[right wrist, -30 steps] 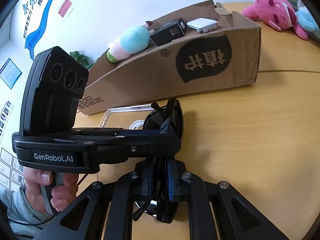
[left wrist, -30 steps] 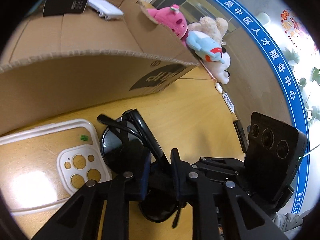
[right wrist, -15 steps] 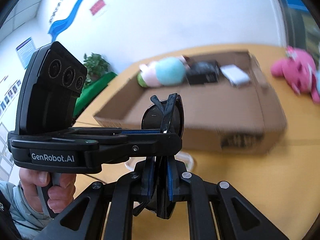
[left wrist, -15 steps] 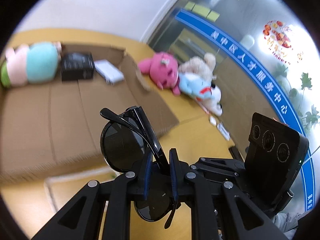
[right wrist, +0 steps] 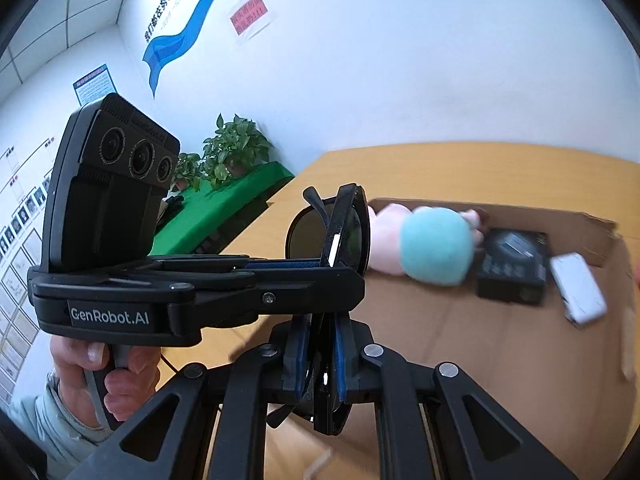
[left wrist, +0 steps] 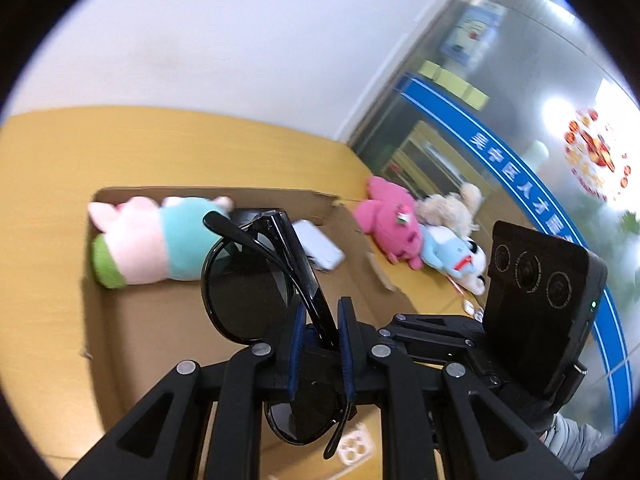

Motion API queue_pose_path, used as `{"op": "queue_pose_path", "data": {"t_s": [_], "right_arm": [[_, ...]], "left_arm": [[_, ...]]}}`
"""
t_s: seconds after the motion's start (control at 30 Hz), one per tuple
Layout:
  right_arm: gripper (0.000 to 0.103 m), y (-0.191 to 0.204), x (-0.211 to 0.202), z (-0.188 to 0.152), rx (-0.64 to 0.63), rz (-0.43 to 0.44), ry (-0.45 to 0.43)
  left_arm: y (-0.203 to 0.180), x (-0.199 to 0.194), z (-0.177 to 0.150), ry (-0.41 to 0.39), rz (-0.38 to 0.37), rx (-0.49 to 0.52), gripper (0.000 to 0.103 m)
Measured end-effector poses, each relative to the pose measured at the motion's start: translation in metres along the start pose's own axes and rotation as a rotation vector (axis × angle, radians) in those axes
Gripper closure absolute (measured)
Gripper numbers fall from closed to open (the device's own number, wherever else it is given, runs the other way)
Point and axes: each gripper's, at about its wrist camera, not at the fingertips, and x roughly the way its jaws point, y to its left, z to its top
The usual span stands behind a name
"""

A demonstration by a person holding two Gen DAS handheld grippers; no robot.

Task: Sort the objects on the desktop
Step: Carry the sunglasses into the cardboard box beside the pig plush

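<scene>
Two claws, left claw [left wrist: 319, 344] and right claw [right wrist: 319, 354], clamped on glossy black round-lensed sunglasses [left wrist: 248, 276], above corrugated cardboard box [left wrist: 168, 320]

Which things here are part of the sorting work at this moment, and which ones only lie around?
In use:
- sunglasses, clamped by left gripper and right gripper
- cardboard box

Lying about:
- pastel plush, black box, white device, all inside the box
- pink plush on the table

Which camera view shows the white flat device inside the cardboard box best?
The right wrist view: the white device lies fully visible beside the black box. In the left wrist view the same white device is partly hidden behind the sunglasses.
</scene>
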Motion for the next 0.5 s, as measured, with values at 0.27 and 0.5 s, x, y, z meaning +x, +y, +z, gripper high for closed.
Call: {"op": "queue_pose_path", "data": {"t_s": [0.27, 0.5], "right_arm": [[0.093, -0.027, 0.112, 0.016, 0.137, 0.047, 0.162], [0.093, -0.055, 0.181, -0.009, 0.261, 0.072, 0.303]], "left_arm": [[0.088, 0.047, 0.007, 0.137, 0.091, -0.115, 0.094], [0.126, 0.086, -0.015, 0.263, 0.174, -0.176, 0.094]]}}
